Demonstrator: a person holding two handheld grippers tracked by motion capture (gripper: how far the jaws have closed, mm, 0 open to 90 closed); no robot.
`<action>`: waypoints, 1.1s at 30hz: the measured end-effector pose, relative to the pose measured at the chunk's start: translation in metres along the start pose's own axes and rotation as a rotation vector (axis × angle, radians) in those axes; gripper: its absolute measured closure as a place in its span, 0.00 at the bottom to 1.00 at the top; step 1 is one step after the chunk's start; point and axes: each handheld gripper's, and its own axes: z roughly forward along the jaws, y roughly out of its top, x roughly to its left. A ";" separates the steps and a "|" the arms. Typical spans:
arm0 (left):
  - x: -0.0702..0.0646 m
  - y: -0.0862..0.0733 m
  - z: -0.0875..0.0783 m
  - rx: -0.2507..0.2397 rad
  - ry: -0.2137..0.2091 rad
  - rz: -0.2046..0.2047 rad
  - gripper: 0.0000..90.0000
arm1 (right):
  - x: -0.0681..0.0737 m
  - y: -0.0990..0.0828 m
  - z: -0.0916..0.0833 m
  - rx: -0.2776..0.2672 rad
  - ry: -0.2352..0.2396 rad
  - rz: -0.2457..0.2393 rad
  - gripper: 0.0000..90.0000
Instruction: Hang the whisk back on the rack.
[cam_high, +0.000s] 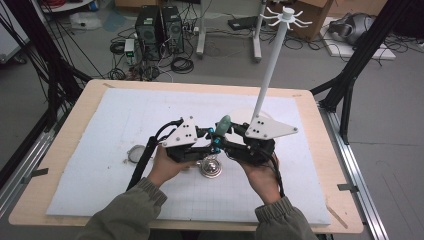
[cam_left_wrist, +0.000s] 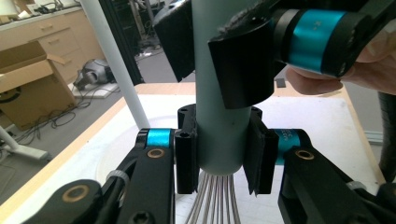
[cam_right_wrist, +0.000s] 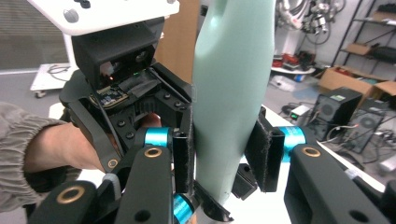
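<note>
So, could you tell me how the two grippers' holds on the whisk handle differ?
The left gripper clamps the whisk handle at its bottom end, just above the wires; the right gripper clamps it higher up. They come in from opposite sides. Both have pads pressed on the pale green handle, which stands upright.

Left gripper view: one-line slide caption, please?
Both grippers' jaws clamp the whisk's pale green handle, wires hanging below.

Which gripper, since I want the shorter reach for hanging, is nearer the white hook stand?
Right. The right gripper sits just in front of the white hook stand, near its base; the left gripper is farther left, beyond the whisk that both clamp.
</note>
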 end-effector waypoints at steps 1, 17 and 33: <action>0.001 -0.001 0.000 0.002 -0.007 -0.008 0.77 | 0.000 0.000 0.001 0.005 0.008 0.004 0.74; 0.003 -0.002 -0.030 0.015 -0.023 -0.060 0.54 | -0.024 0.005 -0.002 0.035 0.057 0.085 0.74; 0.007 -0.026 -0.089 0.075 0.057 -0.130 0.44 | -0.046 0.002 -0.014 0.059 0.052 0.123 0.74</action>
